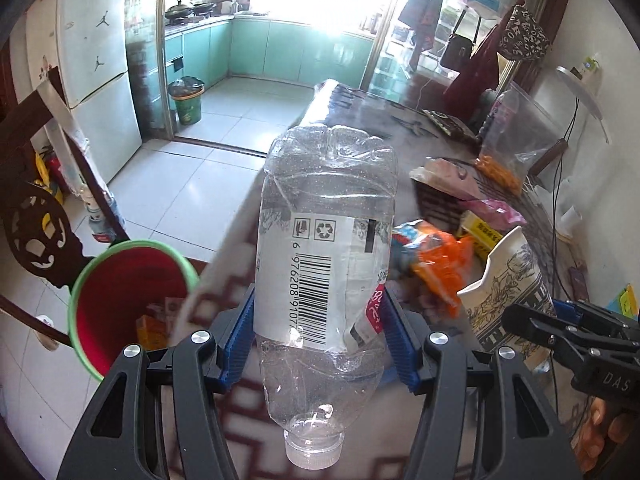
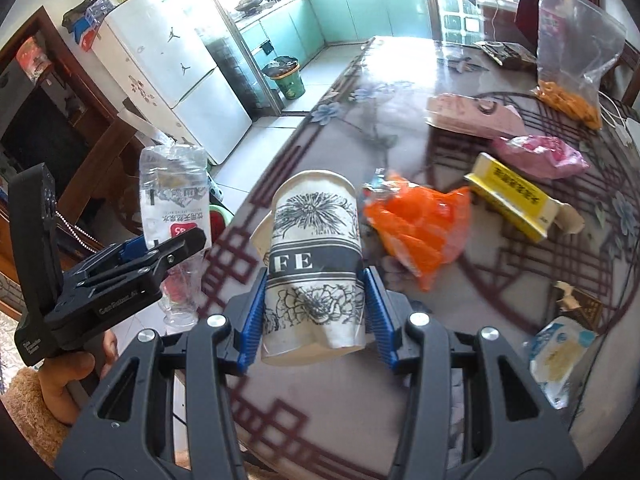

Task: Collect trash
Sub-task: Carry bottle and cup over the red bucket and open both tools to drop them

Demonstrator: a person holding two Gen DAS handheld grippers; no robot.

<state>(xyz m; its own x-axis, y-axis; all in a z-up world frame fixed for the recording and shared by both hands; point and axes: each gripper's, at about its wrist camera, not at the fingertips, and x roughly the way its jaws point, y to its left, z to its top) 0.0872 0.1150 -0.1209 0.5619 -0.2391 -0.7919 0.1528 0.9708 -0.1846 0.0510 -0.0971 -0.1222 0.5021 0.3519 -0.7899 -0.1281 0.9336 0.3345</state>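
Observation:
My left gripper (image 1: 318, 320) is shut on a crushed clear plastic bottle (image 1: 320, 264), cap end toward the camera, held above the table's left edge. A red bin with a green rim (image 1: 120, 304) stands on the floor just left of it, with scraps inside. My right gripper (image 2: 316, 312) is shut on a squashed paper cup (image 2: 314, 264) with black flower print, held over the table. The left gripper (image 2: 160, 252) and bottle (image 2: 174, 200) also show in the right wrist view, the cup (image 1: 508, 280) and right gripper (image 1: 568, 324) in the left wrist view.
On the table (image 2: 360, 420) lie an orange wrapper (image 2: 420, 224), a yellow box (image 2: 516, 200), a pink bag (image 2: 536, 156), a pink pack (image 2: 472, 116), a clear bag of orange snacks (image 2: 568, 60) and a white-blue packet (image 2: 560, 356). A fridge (image 1: 96, 60) and a green bucket (image 1: 188, 100) stand beyond.

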